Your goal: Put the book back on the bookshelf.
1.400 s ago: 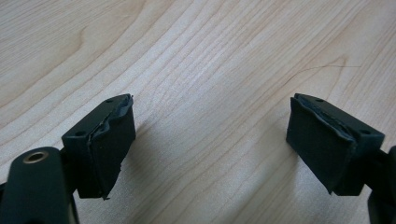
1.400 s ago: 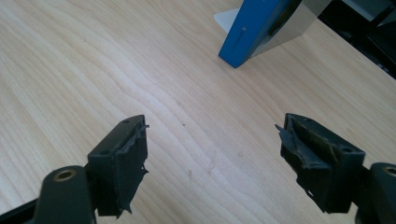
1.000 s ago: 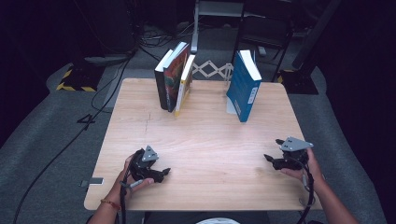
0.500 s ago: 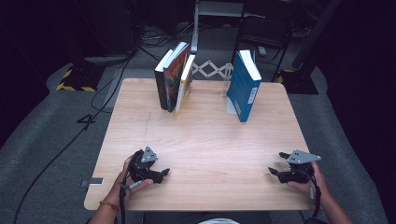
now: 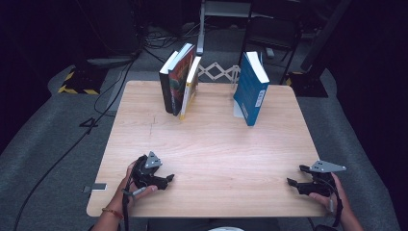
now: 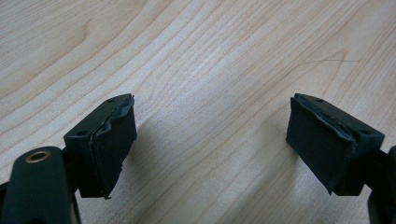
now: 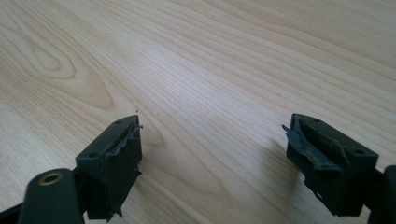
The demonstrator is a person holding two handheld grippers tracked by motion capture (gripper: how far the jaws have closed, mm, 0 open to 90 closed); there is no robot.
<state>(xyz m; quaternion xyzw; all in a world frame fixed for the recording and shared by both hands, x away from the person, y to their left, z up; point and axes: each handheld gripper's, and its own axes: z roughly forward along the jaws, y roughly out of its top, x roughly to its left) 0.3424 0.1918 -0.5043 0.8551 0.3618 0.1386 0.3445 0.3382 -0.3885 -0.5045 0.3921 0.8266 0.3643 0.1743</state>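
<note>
**Books upright at the far edge, both grippers empty at the near one**

Dark floor with trailing cables surrounds a pale wooden table (image 5: pixel 211 144) in the high view. At its far side three books (image 5: pixel 180 79) lean together, spines up and a little tilted; well apart to their right a blue book (image 5: pixel 251 89) stands alone, also slanted. The left gripper (image 5: pixel 163 180) rests low at the near left corner, the right gripper (image 5: pixel 296 185) at the near right, both far from any book. These look like stiff paperbacks of moderate weight, with smooth and likely slippery covers; a pinch across the thickness near the top edge seems the surest hold, since a leaning book could topple at a nudge.

From the left gripper view, the jaws stand wide over bare wood grain with nothing between them; a thin hair-like line crosses the board ahead.

From the right gripper view, the jaws have just been opening and stand wide, with only plain tabletop between them. Both rubber pads (image 7: pixel 126 154) look worn and frayed at the edges.
</note>
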